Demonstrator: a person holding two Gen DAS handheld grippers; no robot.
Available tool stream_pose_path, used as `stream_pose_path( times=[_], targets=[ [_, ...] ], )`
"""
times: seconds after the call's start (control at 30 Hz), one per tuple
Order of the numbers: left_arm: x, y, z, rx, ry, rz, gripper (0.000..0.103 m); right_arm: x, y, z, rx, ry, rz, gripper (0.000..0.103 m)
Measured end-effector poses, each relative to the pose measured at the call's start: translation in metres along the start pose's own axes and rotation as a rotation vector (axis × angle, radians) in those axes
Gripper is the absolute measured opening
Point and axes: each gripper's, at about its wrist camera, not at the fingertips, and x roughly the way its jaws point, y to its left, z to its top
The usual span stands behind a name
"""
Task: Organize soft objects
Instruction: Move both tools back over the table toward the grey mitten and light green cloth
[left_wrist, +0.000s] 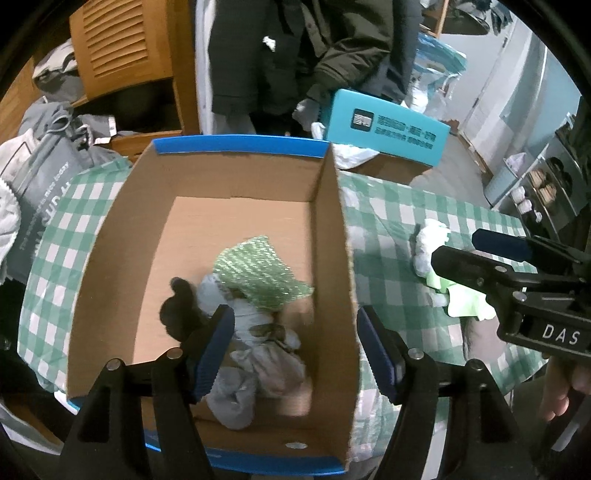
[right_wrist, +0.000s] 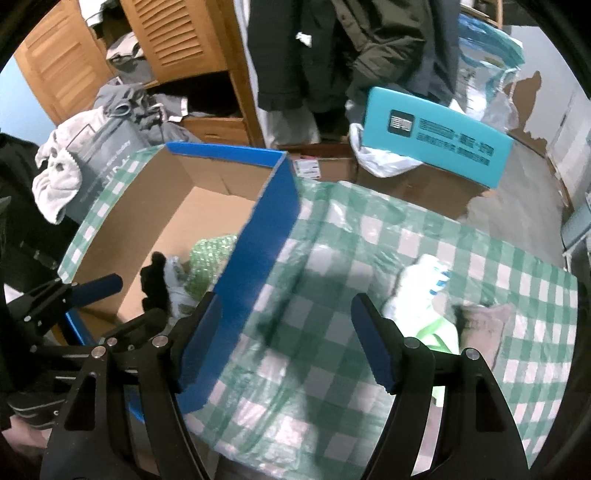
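A cardboard box (left_wrist: 332, 236) with blue edges sits on a green checked tablecloth (left_wrist: 388, 229). Inside lie a black soft item (left_wrist: 179, 310), grey cloths (left_wrist: 258, 350) and a green bubble-wrap piece (left_wrist: 255, 277). My left gripper (left_wrist: 295, 350) is open and empty above the box's near end. My right gripper (right_wrist: 286, 339) is open and empty above the cloth, just right of the box wall (right_wrist: 258, 266). To its right lie a white sock (right_wrist: 417, 280), a light green cloth (right_wrist: 439, 336) and a brownish soft item (right_wrist: 487, 325). In the left wrist view the right gripper (left_wrist: 458, 247) hovers by the white sock (left_wrist: 428, 240).
A teal box (right_wrist: 436, 140) on cardboard cartons stands behind the table. Wooden louvred cabinets (right_wrist: 177, 40), hanging dark coats (right_wrist: 351, 48) and a grey bag with towels (right_wrist: 92, 155) are at the back and left. The table's right edge (right_wrist: 554, 280) drops to the floor.
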Motion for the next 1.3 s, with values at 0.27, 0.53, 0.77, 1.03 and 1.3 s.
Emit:
stream_pose_path(
  times=[0.27,0.53,0.77,1.03,1.3],
  targets=[
    [0.007,-0.025,0.001,0.035,0.018,-0.018,0.071,-0.006,-0.036,-0.014,0.057,-0.002,-0.035,0.073],
    [0.018,-0.053,0.002,0.072,0.046,-0.042,0.071,-0.016,-0.076,-0.029,0.122,-0.008,-0.069,0.073],
    [0.026,-0.077,0.000,0.118,0.057,-0.019,0.080,-0.021,-0.110,-0.044,0.172,-0.005,-0.110,0.073],
    [0.020,-0.087,0.003,0.146,0.026,0.027,0.080,-0.019,-0.142,-0.060,0.216,0.014,-0.160,0.074],
    [0.026,-0.113,0.006,0.173,0.043,-0.014,0.080,-0.015,-0.163,-0.072,0.252,0.032,-0.173,0.074]
  ],
)
